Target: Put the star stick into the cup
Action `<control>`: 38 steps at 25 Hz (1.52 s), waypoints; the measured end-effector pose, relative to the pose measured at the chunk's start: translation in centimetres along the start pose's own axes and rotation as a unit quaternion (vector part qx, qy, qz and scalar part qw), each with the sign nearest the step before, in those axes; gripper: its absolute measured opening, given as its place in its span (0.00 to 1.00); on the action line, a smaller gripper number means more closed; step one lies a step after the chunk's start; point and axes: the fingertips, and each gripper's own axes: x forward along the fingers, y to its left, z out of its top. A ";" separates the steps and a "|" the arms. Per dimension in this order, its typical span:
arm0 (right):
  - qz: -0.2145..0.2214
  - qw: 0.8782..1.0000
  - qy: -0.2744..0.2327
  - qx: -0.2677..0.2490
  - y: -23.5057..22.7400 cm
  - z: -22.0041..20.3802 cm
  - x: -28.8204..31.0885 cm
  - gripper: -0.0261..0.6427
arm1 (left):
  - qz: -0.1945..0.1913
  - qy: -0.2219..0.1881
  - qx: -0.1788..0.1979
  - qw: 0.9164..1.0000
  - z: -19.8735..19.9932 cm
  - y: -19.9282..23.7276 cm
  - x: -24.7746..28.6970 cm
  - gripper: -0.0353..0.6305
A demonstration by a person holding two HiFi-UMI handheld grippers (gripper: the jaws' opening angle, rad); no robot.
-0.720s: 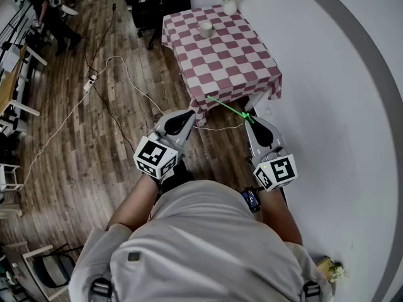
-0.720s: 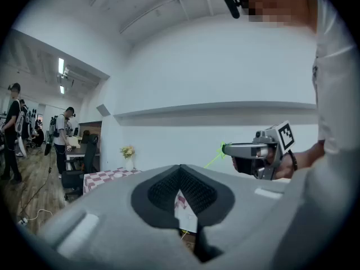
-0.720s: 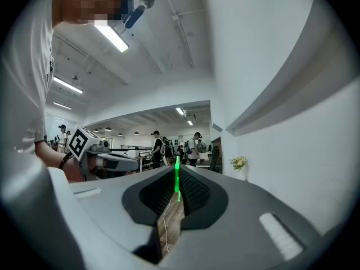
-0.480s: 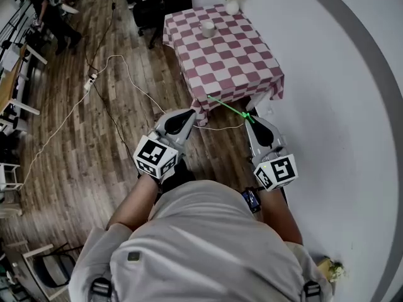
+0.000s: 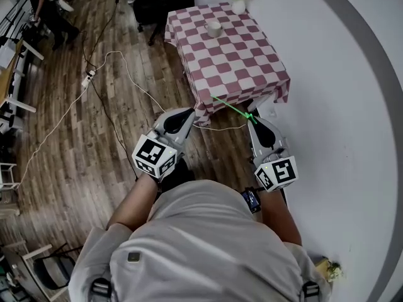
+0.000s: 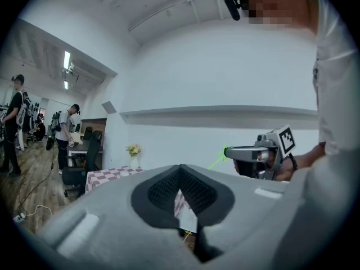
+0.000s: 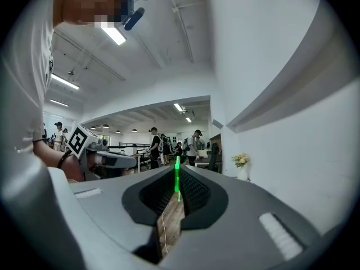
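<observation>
Right gripper (image 5: 253,119) pinches the green star stick (image 5: 230,107), left gripper (image 5: 186,113) closed and empty, with the cup (image 5: 214,27) well apart on the checkered tabletop (image 5: 242,65), insertion not yet done.

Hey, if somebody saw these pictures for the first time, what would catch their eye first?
The thin bright green stick stands out most, clamped in the right gripper and pointing ahead toward the table. Next comes that table with the pink-and-white checked cloth, set against the white wall, with a white cup and a small vase of flowers toward its far end.
</observation>
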 end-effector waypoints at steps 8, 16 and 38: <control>-0.011 1.000 -0.003 -0.005 1.8 1.5 7.7 0.08 | -0.016 -0.003 0.002 1.000 1.5 7.4 -0.7 0.06; -0.029 0.999 -0.008 -0.012 4.1 2.5 13.5 0.08 | -0.035 -0.009 0.004 0.999 2.7 13.5 -2.4 0.06; -0.021 1.000 -0.003 0.005 0.8 0.8 19.8 0.08 | -0.019 0.000 0.002 1.000 2.6 19.4 0.1 0.06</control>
